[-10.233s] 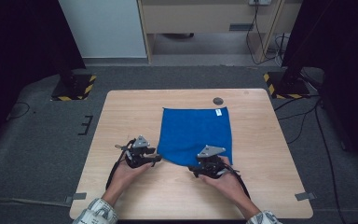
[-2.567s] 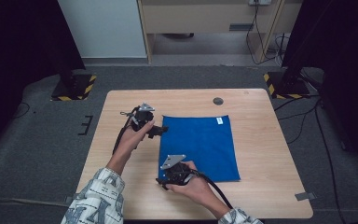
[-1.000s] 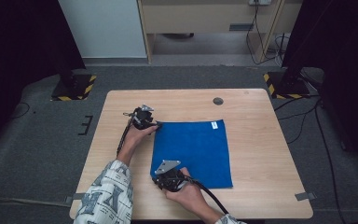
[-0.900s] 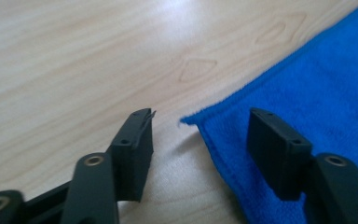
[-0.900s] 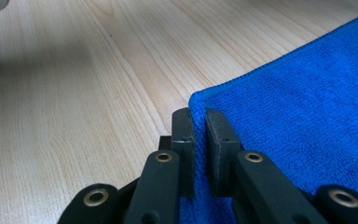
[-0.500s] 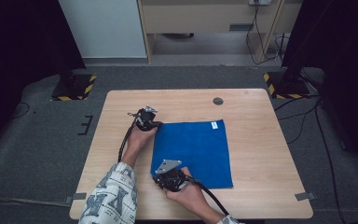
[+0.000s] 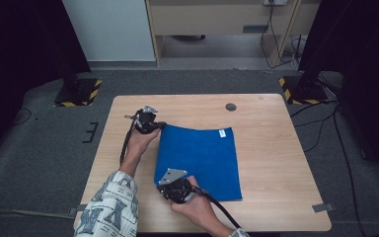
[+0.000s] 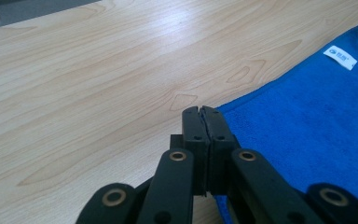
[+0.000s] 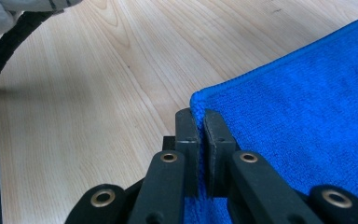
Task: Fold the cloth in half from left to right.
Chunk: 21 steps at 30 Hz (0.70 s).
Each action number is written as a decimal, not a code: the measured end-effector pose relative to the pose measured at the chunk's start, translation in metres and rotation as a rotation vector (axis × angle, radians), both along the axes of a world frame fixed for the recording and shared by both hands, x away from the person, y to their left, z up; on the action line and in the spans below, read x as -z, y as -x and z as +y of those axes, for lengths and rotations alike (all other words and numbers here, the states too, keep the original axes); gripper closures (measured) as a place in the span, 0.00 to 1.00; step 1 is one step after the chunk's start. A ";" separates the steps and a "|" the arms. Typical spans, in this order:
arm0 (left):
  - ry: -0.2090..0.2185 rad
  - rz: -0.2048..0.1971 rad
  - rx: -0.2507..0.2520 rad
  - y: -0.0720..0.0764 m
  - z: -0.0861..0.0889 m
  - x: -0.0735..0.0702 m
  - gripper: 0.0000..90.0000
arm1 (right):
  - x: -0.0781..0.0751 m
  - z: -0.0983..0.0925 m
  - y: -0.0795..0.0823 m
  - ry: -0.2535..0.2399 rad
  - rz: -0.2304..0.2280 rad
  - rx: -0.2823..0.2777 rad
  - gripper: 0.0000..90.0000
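Observation:
A blue towel (image 7: pixel 202 158) lies spread on the wooden table (image 7: pixel 281 148), with a small white tag (image 7: pixel 222 133) at its far right corner. My left gripper (image 7: pixel 158 126) is at the towel's far left corner, a little above the wood. In the left gripper view its jaws (image 8: pixel 200 112) are shut, with the towel (image 8: pixel 317 116) meeting their tips. My right gripper (image 7: pixel 161 183) is at the near left corner. In the right gripper view it (image 9: pixel 198 116) is shut, with the towel's (image 9: pixel 307 93) hem pinched between its pads.
A small dark round disc (image 7: pixel 231 106) sits in the tabletop near the far edge. Bare wood surrounds the towel on all sides. Two black stands with striped bases (image 7: pixel 79 94) (image 7: pixel 301 89) are on the floor beyond the table.
My left gripper has closed at the towel's far left corner and risen slightly with it. The right gripper has kept still on the near left corner.

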<state>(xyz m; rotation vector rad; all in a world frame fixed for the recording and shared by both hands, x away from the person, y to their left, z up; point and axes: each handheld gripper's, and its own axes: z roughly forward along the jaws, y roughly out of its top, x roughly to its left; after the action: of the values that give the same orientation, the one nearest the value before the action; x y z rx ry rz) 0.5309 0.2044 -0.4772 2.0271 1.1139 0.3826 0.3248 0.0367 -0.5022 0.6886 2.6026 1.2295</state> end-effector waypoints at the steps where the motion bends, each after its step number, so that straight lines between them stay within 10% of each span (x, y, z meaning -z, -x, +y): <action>1: -0.005 -0.001 -0.001 0.001 0.001 -0.001 0.99 | -0.001 0.001 0.000 0.001 -0.002 -0.004 0.96; 21: -0.013 -0.003 -0.038 0.009 0.037 -0.019 0.99 | -0.020 0.031 0.011 -0.025 -0.046 -0.015 0.97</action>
<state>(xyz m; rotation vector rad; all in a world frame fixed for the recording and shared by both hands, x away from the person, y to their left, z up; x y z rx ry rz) 0.5216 0.2416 -0.4584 2.0184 1.1520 0.4131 0.3142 0.0679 -0.4818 0.6390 2.5636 1.2687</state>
